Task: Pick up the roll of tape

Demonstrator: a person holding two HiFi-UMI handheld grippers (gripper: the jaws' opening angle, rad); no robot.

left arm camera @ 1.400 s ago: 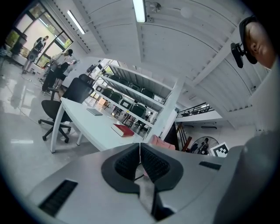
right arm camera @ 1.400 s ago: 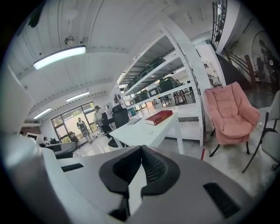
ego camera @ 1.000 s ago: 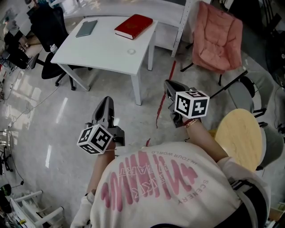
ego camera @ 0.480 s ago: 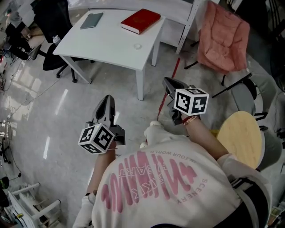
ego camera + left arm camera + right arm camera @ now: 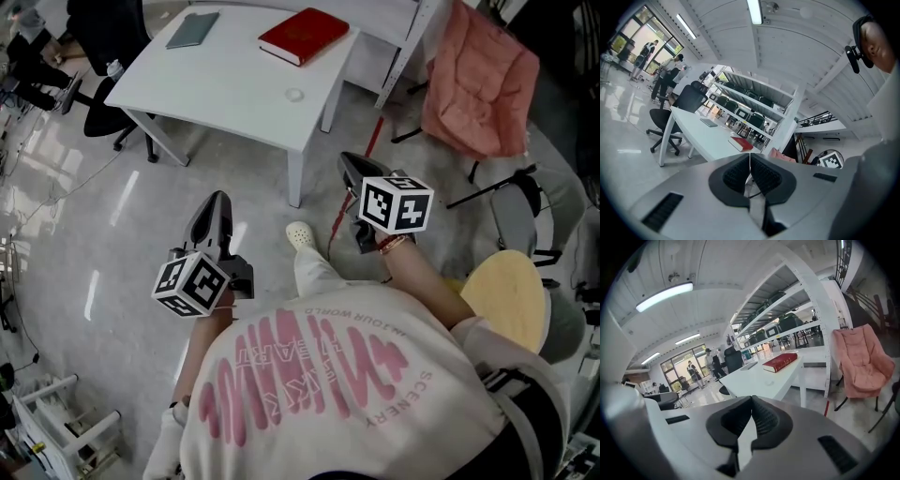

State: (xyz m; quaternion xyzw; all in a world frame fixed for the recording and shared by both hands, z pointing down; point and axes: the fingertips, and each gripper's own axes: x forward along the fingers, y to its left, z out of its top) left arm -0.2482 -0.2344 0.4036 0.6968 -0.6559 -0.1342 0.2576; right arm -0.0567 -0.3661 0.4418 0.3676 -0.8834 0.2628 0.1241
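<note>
Since a second ago a white shoe has stepped in between my two tools, and both have drawn a little nearer the near corner of the white table. From the head view, my left gripper hangs over bare, shiny floor with open room ahead of it and to its left, the table's edge running across in front. My right gripper sits just short of that corner's leg, with a red strip on the floor just beyond its tip and a pink chair farther off to its right; a round wooden stool lies behind it on that side. The roll of tape lies flat on the tabletop near the corner, ahead and slightly left of the right gripper, well apart from both tools, with a red book beyond it. In the left gripper view my jaws are pressed together with nothing between them; the table stretches ahead and to the left, the book shows just over the jaw tips, and I cannot make out the tape there. In the right gripper view the jaws are likewise closed and empty; the tape is a small pale ring just above the jaw tips, near the table's front edge, too small to show detail.
</note>
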